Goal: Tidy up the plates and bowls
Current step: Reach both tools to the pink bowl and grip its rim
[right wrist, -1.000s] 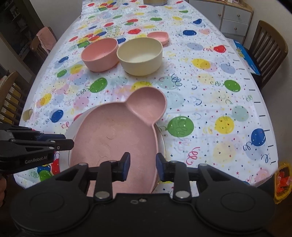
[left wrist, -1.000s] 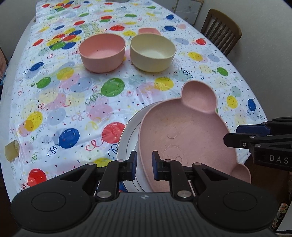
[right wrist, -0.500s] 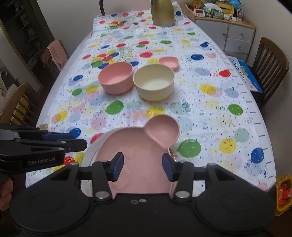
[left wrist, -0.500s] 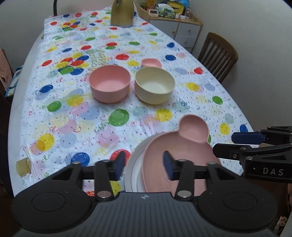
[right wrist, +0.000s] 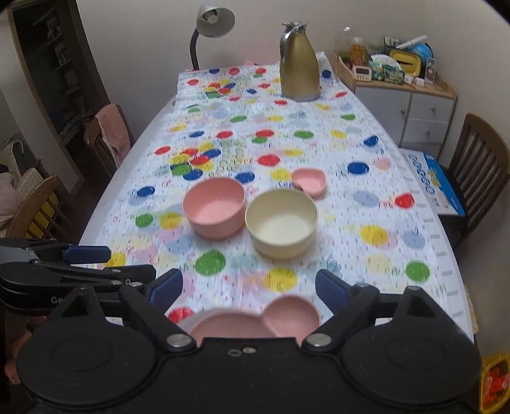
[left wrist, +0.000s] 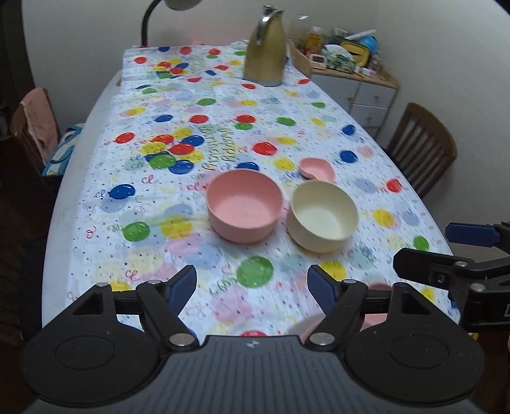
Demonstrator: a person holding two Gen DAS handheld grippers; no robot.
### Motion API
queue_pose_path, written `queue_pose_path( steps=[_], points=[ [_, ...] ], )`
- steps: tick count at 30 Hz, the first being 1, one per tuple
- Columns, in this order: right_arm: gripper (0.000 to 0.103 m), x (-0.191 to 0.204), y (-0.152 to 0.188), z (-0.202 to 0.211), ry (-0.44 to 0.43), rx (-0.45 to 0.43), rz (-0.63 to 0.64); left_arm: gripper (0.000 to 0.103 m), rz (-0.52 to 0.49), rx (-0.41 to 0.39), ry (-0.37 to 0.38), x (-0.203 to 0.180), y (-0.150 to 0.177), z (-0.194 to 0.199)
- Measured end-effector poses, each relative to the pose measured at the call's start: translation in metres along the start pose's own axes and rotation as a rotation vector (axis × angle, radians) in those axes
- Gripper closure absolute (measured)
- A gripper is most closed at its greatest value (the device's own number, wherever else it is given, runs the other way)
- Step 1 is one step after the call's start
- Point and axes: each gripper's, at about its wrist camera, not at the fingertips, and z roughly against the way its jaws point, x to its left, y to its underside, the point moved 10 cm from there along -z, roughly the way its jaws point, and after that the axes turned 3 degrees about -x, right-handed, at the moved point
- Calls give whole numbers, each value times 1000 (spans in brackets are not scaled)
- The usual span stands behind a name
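A pink bowl and a cream bowl stand side by side mid-table. A small pink dish lies just behind the cream bowl. A pink bear-shaped plate lies on a white plate at the near table edge, mostly hidden under the right gripper; only a sliver shows in the left wrist view. My left gripper is open and empty above the near table. My right gripper is open and empty above the bear plate.
The table wears a balloon-print cloth. A gold thermos jug stands at the far end beside a desk lamp. Wooden chairs stand to the right, more chairs to the left. A drawer cabinet stands far right.
Both grippers opened wide and pulled back and up from the bear plate, which stays on the white plate. The views tilted up, so the far end of the table shows.
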Motion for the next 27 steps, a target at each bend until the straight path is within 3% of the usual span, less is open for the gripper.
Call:
queue_pose_path(
  steps=[2,12,18,27],
  points=[
    [4,1,-14,-9,-17,-15,9,27,28,12,-18,6,-9,-10],
    [5,-14,-70,-75,-23,5,10,27,97,0,-93,28,-46,-59],
    [10,-17,-86,-125,-28,69,35,27,126,38,-127,37,-49,-95],
    [28,0,-93,-191,-99,169,36,27,185,95,-147,51,-42,-135]
  ],
)
